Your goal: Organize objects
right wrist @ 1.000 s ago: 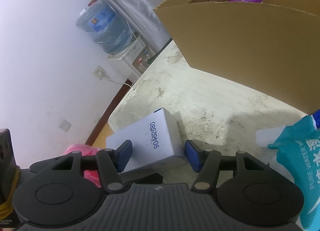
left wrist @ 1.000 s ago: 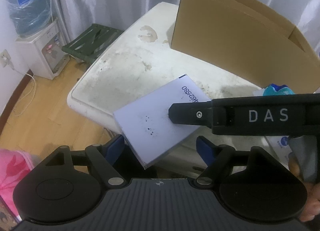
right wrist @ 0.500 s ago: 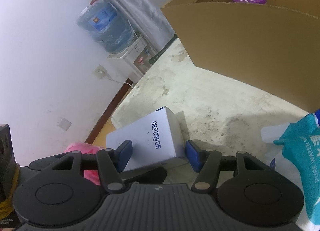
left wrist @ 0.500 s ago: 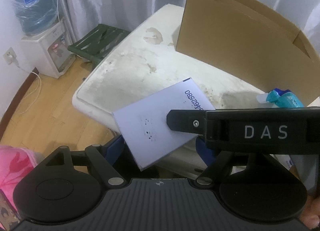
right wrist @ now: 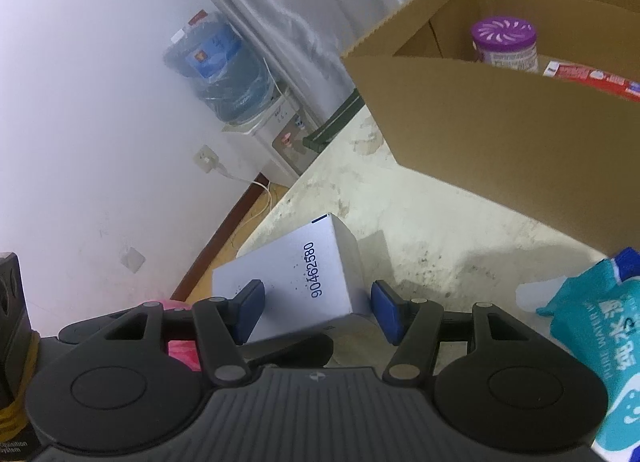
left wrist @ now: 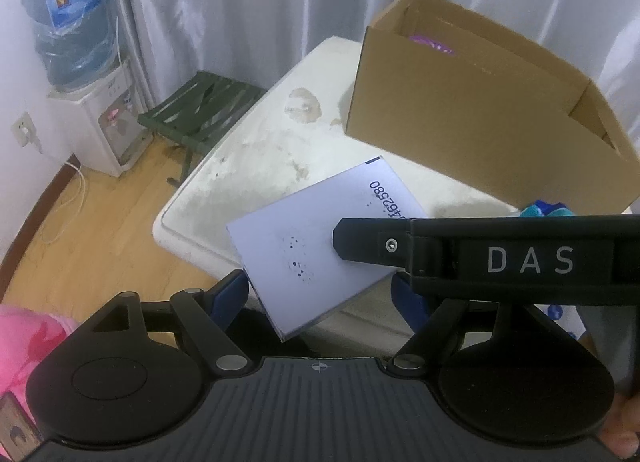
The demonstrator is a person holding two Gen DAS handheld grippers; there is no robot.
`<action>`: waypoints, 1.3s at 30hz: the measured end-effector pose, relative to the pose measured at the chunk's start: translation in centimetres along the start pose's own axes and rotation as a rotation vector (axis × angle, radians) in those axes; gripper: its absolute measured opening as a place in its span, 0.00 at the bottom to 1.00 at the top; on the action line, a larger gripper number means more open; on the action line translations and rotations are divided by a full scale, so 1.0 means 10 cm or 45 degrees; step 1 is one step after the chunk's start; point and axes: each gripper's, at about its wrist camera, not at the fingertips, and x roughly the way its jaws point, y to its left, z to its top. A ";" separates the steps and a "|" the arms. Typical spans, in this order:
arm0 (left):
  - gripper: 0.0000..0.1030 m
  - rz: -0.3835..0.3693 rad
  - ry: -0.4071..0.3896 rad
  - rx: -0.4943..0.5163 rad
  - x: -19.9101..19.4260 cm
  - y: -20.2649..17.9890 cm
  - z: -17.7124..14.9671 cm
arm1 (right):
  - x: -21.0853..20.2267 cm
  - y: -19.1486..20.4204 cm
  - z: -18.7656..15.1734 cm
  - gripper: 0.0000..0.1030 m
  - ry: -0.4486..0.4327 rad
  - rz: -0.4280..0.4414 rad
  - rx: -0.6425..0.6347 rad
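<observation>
Here, a pale lavender box (left wrist: 320, 246) printed with the number 90462580 is seen tilted, its lower end hanging past the near edge of the worktop (left wrist: 256, 166). In the left wrist view the box lies between the 2 blue pads of the left tool (left wrist: 320, 296); the left pad (left wrist: 228, 298) sits just beside the box's edge, while the right pad is largely hidden behind the black body marked DAS, so whether that tool is pinching the box cannot be told. In the right wrist view the right tool (right wrist: 316, 310) is held spread around the same box (right wrist: 296, 282): its left pad (right wrist: 248, 308) overlaps the box's face, and a gap is visible between the box's corner and the other pad.

Farther back on the stained white worktop (right wrist: 420, 234), an open cardboard carton (right wrist: 500, 122) is placed. Inside it a purple-lidded jar (right wrist: 504, 44) stands upright, and a red and white packet (right wrist: 592, 78) lies beside it. A teal wipes pack (right wrist: 600, 322) is seen at the right, near the carton's front wall.

Beyond the worktop, a water dispenser (left wrist: 88, 102) with a blue bottle is set against the wall, and a dark green folding stool (left wrist: 200, 106) stands on the wooden floor next to it. Grey curtains (left wrist: 260, 2) hang behind.
</observation>
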 end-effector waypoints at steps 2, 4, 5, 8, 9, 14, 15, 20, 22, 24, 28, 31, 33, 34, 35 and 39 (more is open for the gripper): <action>0.76 0.000 -0.012 0.005 -0.03 -0.02 0.03 | -0.03 0.01 0.01 0.61 -0.012 -0.001 0.001; 0.76 0.001 -0.022 0.012 -0.05 -0.03 0.05 | -0.06 0.02 0.03 0.61 -0.024 0.000 0.001; 0.76 0.001 -0.027 0.014 -0.06 -0.04 0.06 | -0.08 0.02 0.04 0.61 -0.030 0.000 0.001; 0.76 -0.001 -0.038 0.024 -0.09 -0.06 0.08 | -0.13 0.02 0.05 0.61 -0.045 0.000 0.003; 0.76 -0.001 -0.042 0.027 -0.10 -0.07 0.09 | -0.15 0.02 0.06 0.61 -0.049 0.000 0.004; 0.76 -0.002 -0.063 0.044 -0.15 -0.11 0.12 | -0.22 0.04 0.09 0.61 -0.069 -0.004 0.008; 0.76 -0.003 -0.066 0.046 -0.15 -0.12 0.13 | -0.23 0.04 0.10 0.61 -0.073 -0.004 0.007; 0.76 -0.002 -0.081 0.060 -0.19 -0.15 0.16 | -0.29 0.05 0.12 0.61 -0.093 -0.004 0.009; 0.76 0.000 -0.087 0.066 -0.22 -0.17 0.17 | -0.32 0.05 0.12 0.61 -0.100 -0.003 0.010; 0.76 0.001 -0.095 0.073 -0.23 -0.19 0.18 | -0.34 0.05 0.13 0.61 -0.108 -0.003 0.010; 0.76 0.002 -0.106 0.087 -0.27 -0.22 0.20 | -0.39 0.05 0.15 0.61 -0.121 -0.005 0.014; 0.76 -0.001 -0.113 0.096 -0.29 -0.25 0.22 | -0.42 0.04 0.17 0.61 -0.130 -0.005 0.019; 0.76 -0.002 -0.123 0.109 -0.31 -0.27 0.23 | -0.45 0.03 0.18 0.61 -0.140 -0.006 0.021; 0.76 -0.004 -0.129 0.115 -0.32 -0.28 0.24 | -0.46 0.03 0.19 0.61 -0.145 -0.007 0.023; 0.76 -0.007 -0.135 0.120 -0.33 -0.29 0.25 | -0.48 0.02 0.20 0.61 -0.152 -0.008 0.027; 0.76 -0.026 -0.169 0.156 -0.38 -0.34 0.34 | -0.59 0.02 0.26 0.61 -0.199 -0.021 0.037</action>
